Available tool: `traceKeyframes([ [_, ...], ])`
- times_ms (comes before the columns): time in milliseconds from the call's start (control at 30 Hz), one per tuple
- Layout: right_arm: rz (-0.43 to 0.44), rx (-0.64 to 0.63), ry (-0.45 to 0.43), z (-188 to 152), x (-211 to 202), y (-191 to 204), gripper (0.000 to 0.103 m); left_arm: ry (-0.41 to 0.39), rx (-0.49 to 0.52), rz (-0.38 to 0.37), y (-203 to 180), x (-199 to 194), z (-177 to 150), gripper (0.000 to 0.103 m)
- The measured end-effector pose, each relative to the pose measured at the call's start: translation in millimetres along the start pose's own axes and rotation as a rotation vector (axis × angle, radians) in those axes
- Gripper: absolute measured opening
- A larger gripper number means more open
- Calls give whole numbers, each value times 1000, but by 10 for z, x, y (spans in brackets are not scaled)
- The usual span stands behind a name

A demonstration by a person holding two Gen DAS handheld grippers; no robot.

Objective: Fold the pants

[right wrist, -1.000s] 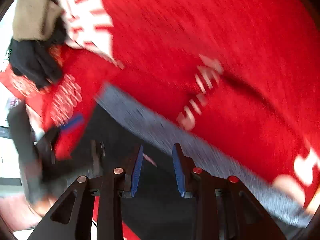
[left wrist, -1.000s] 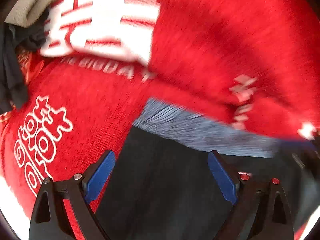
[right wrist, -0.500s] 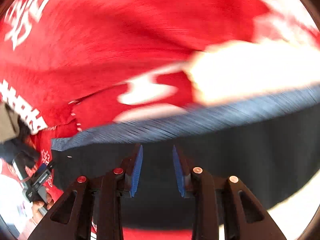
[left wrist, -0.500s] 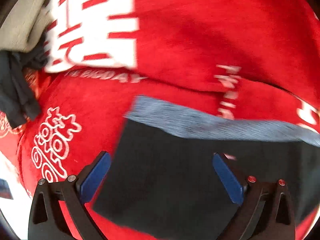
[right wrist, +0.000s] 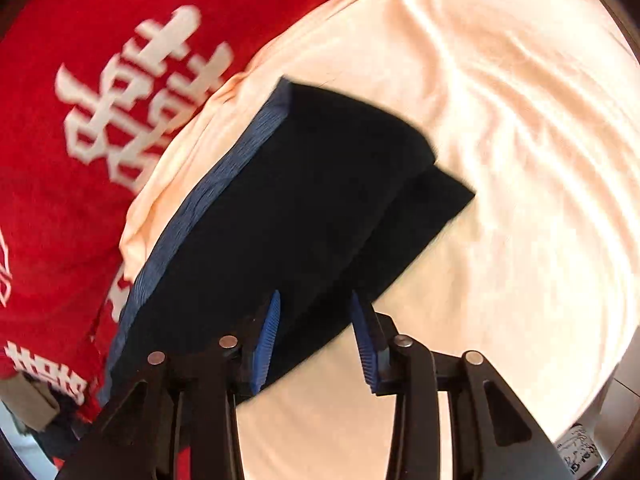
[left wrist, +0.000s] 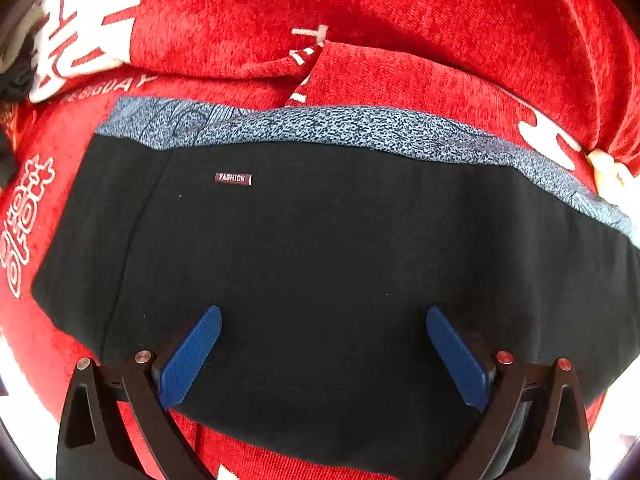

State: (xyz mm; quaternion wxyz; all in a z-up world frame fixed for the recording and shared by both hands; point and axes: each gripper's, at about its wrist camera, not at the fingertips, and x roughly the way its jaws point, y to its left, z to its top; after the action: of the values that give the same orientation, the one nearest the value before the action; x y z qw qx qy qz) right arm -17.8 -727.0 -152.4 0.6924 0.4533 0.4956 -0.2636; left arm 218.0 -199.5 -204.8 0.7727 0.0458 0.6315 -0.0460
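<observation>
Folded black pants [left wrist: 320,248] with a blue-grey speckled waistband [left wrist: 360,128] and a small "FASHION" label [left wrist: 233,178] lie flat on a red blanket [left wrist: 400,8]. My left gripper [left wrist: 324,356] hovers low over their near half, wide open, with nothing between its blue pads [left wrist: 192,360]. In the right wrist view the pants [right wrist: 304,184] show their other end resting on a cream sheet [right wrist: 520,160]. There my right gripper [right wrist: 316,340] stands over the near edge. Its pads [right wrist: 266,344] are a narrow gap apart and I see nothing clamped between them.
The red blanket [right wrist: 60,160] carries large white characters [right wrist: 140,92] and lies left of the cream sheet. Tan and dark clothes are bunched at the lower left [right wrist: 28,404], and dark cloth shows at the far left edge [left wrist: 12,76].
The left gripper has come closer over the pants, which now fill its view. The right view has swung from the red blanket to the pants' end on the cream sheet. Jaw gaps are unchanged.
</observation>
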Motion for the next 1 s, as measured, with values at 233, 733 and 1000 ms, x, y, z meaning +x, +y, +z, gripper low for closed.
traceKeyframes([
  [233,84,66,-2,269,57,-91,9,16,-10,45,-29,5,30,103],
  [733,-123,30,-59,57,-320,-372,45,42,25,46,-106,-261,67,103],
  [1000,28,-437,-11,-51,14,1099,45,-66,148,-94,-1044,-318,496,103],
])
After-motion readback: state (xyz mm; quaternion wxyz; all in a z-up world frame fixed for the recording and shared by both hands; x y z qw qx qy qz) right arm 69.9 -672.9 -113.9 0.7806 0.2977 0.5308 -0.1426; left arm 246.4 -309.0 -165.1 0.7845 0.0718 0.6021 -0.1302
